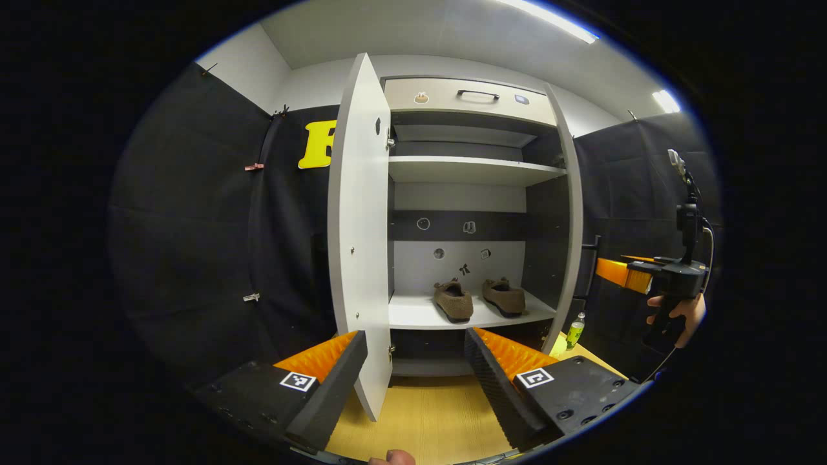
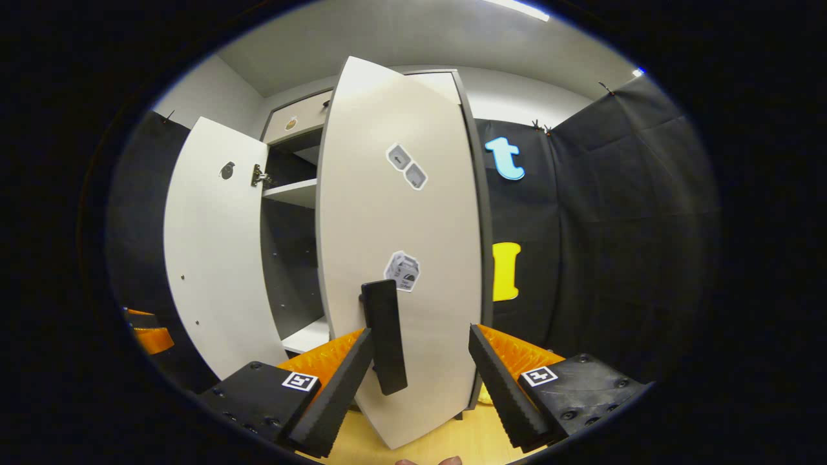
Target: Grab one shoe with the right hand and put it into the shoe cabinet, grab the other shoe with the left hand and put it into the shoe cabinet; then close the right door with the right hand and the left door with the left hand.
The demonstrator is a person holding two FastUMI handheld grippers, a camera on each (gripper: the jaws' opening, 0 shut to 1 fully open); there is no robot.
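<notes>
Brown shoes [image 1: 478,298] sit on the cabinet shelf [image 1: 420,313]. My right claw [image 2: 420,361], jaws apart, straddles the right door [image 2: 400,226] handle [image 2: 384,336]; it's rigid, so grip there. My left claw [image 1: 417,368] is apart too.

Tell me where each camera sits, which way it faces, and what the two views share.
Left gripper view: rides the left gripper, facing the open cabinet with two shoes on a shelf; the right gripper and a hand show at right.
Right gripper view: rides the right gripper, facing the right door and its handle close up.
Shared: the left door, the cabinet and the wooden floor.
</notes>
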